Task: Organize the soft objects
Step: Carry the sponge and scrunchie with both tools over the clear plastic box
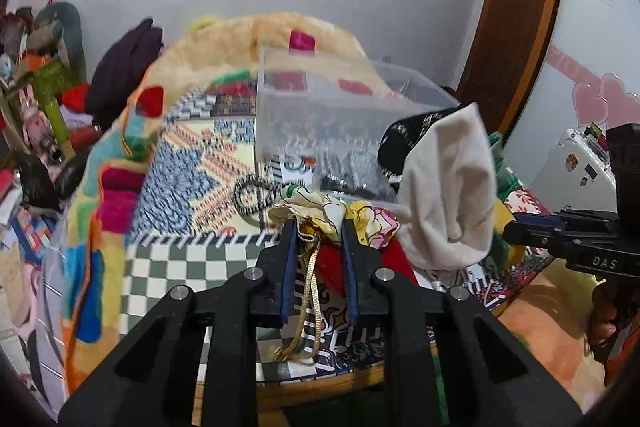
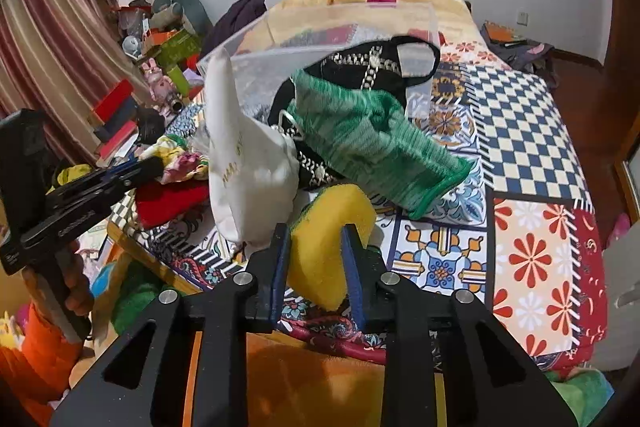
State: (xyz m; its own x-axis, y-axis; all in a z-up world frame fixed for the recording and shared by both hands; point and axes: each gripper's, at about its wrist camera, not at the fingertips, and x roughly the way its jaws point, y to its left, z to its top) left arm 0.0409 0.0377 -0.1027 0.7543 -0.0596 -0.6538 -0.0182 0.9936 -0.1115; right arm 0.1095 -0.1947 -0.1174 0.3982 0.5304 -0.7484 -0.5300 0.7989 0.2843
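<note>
My left gripper (image 1: 319, 223) is shut on a floral cloth pouch (image 1: 320, 209) with gold cords hanging between the fingers. It also shows in the right wrist view (image 2: 176, 163). My right gripper (image 2: 316, 231) is shut on a yellow sponge (image 2: 328, 247) with a green edge. A white cloth bag (image 2: 244, 163), a green knitted piece (image 2: 372, 143) and a black garment with gold trim (image 2: 372, 63) lie piled against a clear plastic bin (image 1: 320, 107) on the patterned bed. The white bag (image 1: 448, 187) also shows in the left wrist view.
A red cloth (image 2: 168, 203) lies under the floral pouch. A striped hair tie (image 1: 252, 197) lies on the bedspread (image 2: 520, 131). A plush blanket (image 1: 248, 39) is heaped behind the bin. Cluttered shelves (image 2: 152, 67) stand at left, a door frame (image 1: 516, 7) at right.
</note>
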